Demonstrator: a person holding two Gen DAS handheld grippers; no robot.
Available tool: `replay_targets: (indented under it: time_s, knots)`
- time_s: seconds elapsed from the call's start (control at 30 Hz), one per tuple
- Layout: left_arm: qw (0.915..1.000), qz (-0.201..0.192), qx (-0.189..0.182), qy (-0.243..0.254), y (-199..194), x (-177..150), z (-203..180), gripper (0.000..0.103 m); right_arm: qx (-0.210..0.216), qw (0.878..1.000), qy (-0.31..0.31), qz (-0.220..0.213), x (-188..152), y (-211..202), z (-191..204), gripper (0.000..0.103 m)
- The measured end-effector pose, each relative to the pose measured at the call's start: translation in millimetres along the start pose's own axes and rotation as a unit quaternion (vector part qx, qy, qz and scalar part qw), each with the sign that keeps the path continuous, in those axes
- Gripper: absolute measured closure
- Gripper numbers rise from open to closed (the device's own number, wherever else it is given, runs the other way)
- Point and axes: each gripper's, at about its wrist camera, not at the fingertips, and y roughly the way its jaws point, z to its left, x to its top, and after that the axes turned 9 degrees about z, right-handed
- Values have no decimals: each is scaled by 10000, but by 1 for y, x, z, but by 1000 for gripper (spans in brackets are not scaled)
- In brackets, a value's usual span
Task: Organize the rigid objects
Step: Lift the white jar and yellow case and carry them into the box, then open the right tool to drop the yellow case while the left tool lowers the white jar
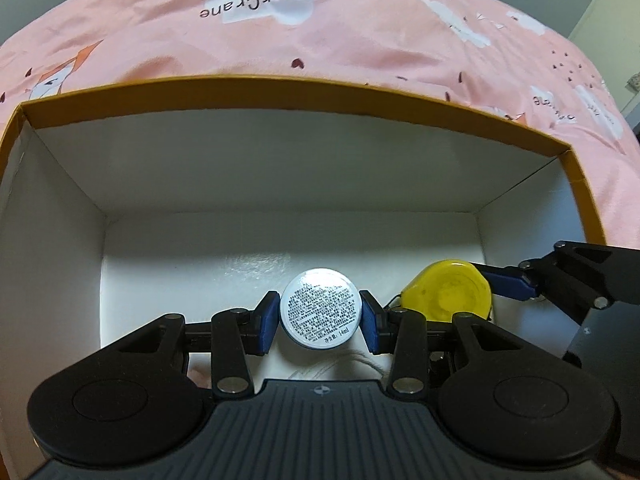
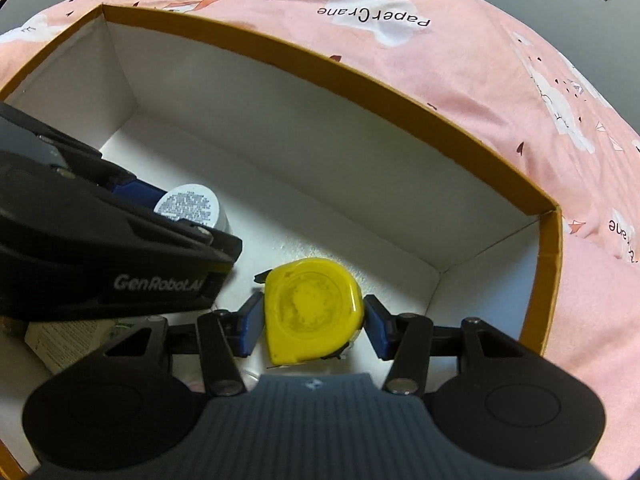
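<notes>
Clamping rigid loads inside the box [image 1: 280,184]: left hand-held gripper [image 1: 320,320] pinches the small, light, slick-sided tin [image 1: 320,308] at 3 and 9 o'clock; right hand-held gripper [image 2: 314,326] grips the heavier, hard tape measure [image 2: 312,312] likewise across its flanks.

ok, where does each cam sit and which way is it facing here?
Left wrist: on the left gripper, aimed steeply down into the white box; its blue pads clamp a small round tin.
Right wrist: on the right gripper, also looking down into the box; pads clamp a yellow tape measure.
Shared: box, pink bedsheet, both objects, each other's gripper.
</notes>
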Motion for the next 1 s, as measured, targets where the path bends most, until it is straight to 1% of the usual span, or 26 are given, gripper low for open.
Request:
replay_targets:
  time_s: [0.07, 0.1, 0.2, 0.37, 0.43, 0.47, 0.5, 0.53, 0.6, 0.73, 0.87, 0.93, 1.0]
  knots:
    - [10000, 58, 13, -30, 1, -1, 1, 56, -18, 10000, -90, 7, 0, 0, 3, 51]
    - [10000, 85, 27, -44, 1, -1, 2, 56, -5, 9999, -129, -9, -1, 0, 5, 49]
    - [9998, 168, 53, -114, 3, -1, 4, 56, -50, 9997, -184, -136, -3, -5, 7, 38]
    - [9995, 210, 58, -244, 5, -1, 7, 56, -73, 9997, -189, -165, -12, -13, 9, 36]
    - [9994, 206, 53, -281, 4, -2, 8, 49, -92, 9996, -202, -183, -16, -15, 11, 36]
    - [9994, 187, 38, -292, 4, -2, 9, 48, -91, 9996, -202, -189, -17, -16, 12, 36]
    - [9994, 168, 25, -296, 3, -2, 9, 44, -85, 9996, -207, -196, -16, -16, 12, 36]
    - [9994, 142, 30, -300, 2, -2, 9, 37, -85, 9995, -207, -201, -16, -16, 12, 36]
    - [9996, 67, 37, -286, 0, -2, 9, 30, -83, 9995, -211, -210, -15, -17, 14, 36]
    - [9995, -60, 45, -322, -5, -4, 10, 30, -97, 9995, -211, -231, -16, -19, 13, 35]
    - [9990, -182, -124, -390, -16, -8, 10, 29, -209, 9990, -298, -247, -15, -23, 17, 34]
    - [9986, -291, -235, -380, -24, -11, 8, 27, -289, 9984, -373, -299, -17, -24, 21, 31]
    - [9982, -440, -252, -322, -33, -15, 5, 27, -327, 9980, -406, -351, -19, -27, 24, 30]
